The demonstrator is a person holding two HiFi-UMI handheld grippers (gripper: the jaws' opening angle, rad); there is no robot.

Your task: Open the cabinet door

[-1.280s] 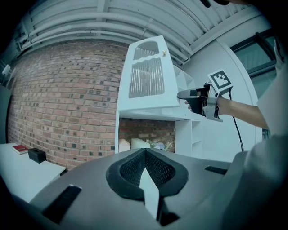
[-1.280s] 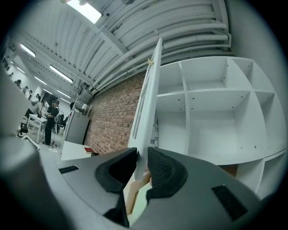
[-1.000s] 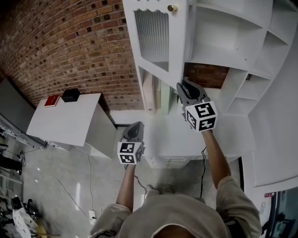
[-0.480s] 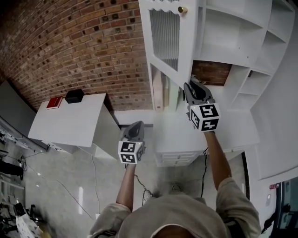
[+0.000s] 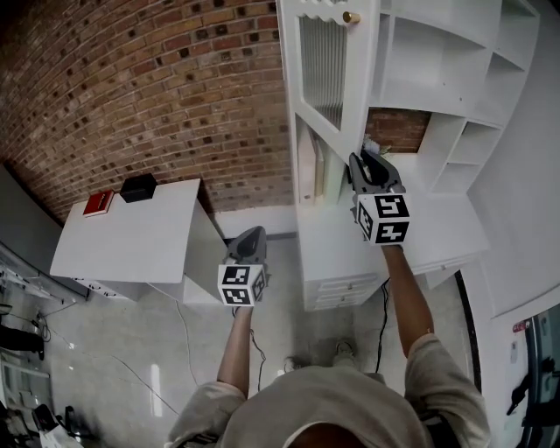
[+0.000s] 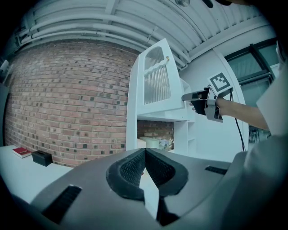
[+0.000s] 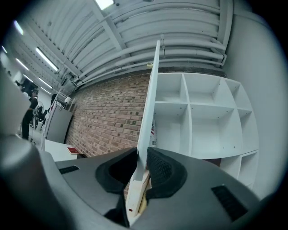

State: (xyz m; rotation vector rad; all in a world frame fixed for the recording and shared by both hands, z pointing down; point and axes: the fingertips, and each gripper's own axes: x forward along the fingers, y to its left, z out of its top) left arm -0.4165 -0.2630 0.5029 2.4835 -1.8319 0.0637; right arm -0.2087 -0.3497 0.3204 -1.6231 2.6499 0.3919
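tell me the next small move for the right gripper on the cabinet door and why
Probably swing the cabinet door a little wider, toward the brick wall. The right gripper is clamped on the door's edge, and the door stands roughly square to the shelves, so it likely has swing left.

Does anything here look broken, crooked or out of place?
Nothing broken or spilled. One oddity: the right gripper pinches the cabinet door by its bare edge, well below its gold knob.
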